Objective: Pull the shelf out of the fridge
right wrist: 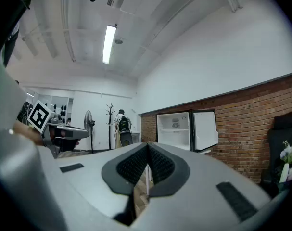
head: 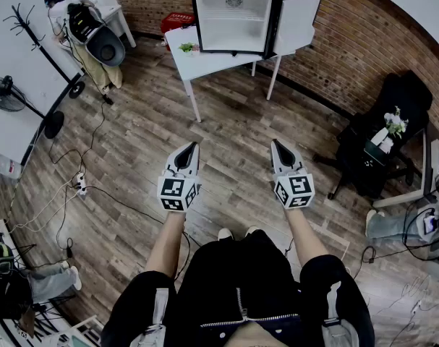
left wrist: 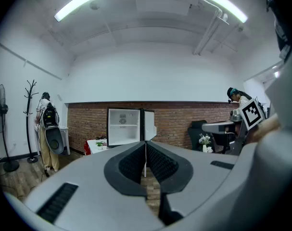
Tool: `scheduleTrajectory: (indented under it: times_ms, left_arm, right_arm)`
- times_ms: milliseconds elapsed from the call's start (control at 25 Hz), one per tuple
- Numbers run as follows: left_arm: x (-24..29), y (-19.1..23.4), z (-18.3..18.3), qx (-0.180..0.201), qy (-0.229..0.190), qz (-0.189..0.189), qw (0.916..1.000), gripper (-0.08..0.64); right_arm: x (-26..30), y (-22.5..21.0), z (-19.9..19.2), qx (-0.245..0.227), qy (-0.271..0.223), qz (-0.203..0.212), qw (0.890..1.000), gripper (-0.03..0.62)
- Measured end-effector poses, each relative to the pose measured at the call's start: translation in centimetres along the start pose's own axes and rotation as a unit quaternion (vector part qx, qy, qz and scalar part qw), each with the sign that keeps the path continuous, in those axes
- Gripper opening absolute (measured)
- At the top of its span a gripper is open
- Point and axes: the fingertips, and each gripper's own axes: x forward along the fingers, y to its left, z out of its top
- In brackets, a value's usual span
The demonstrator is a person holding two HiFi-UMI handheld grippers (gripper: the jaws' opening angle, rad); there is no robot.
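A small fridge [head: 233, 16] stands on a white table [head: 205, 62] by the brick wall, its door [head: 297, 22] swung open to the right. Inside, a thin shelf [left wrist: 122, 125] crosses the white interior; it also shows in the right gripper view as the shelf [right wrist: 173, 129]. My left gripper [head: 193, 146] and right gripper [head: 275, 143] hover side by side over the wooden floor, well short of the table. Both are shut with nothing between the jaws. In their own views the left gripper [left wrist: 146, 142] and the right gripper [right wrist: 148, 146] point towards the fridge.
A person with a backpack [head: 85, 27] stands at a desk at the far left. A coat rack [head: 24, 20] and a fan [head: 9, 96] stand along the left wall, with cables [head: 82, 186] on the floor. A black chair [head: 382, 136] with flowers is at the right.
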Motion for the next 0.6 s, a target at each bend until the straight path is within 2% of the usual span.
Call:
scheduleTrajectory:
  times_ms: [280, 600]
  left_arm:
    - [0.27, 0.1, -0.32, -0.003, 0.003, -0.006, 1.0, 0.021]
    - [1.03, 0.13, -0.79, -0.011, 0.0, -0.019, 0.9998, 0.021]
  right_arm:
    - [-0.28, -0.11, 0.04, 0.004, -0.011, -0.015, 1.0, 0.006]
    - [-0.59, 0.34, -0.74, 0.0, 0.003, -0.021, 1.0, 0.006]
